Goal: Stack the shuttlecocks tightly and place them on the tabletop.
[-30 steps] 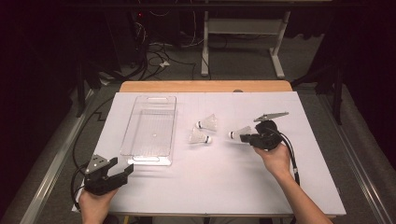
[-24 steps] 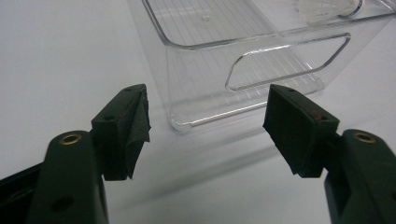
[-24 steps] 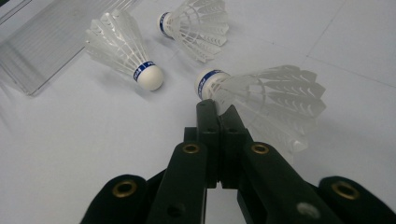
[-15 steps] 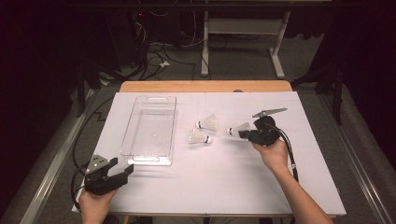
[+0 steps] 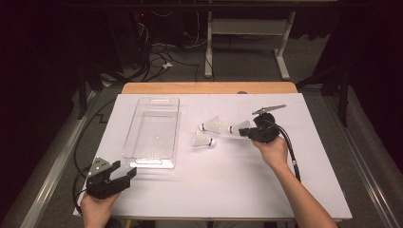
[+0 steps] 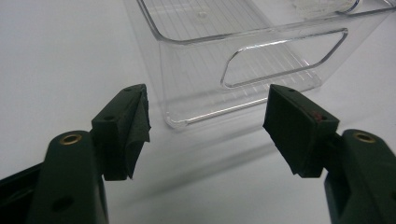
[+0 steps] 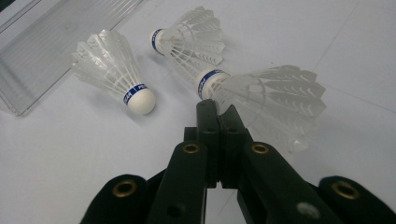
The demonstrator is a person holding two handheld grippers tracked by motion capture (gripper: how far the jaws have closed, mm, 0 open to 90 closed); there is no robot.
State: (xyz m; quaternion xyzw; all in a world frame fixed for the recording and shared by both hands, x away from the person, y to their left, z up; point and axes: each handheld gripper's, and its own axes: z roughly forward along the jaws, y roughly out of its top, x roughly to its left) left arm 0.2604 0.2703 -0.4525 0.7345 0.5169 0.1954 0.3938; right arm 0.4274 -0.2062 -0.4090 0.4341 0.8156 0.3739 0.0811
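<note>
From the high view I see the white desk brightly lit from above while the room behind sinks into near black. Both gripper views are evenly lit with soft shadows. My near black fingers blur slightly, and the clear bin shows faint glare.

On the worktop, tray sits left; three shuttlecocks right of it, my right gripper beside them.

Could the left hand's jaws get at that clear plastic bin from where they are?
Probably yes. The left gripper stands open just short of the clear bin, aimed at its near end wall, with bare white table between them.
</note>
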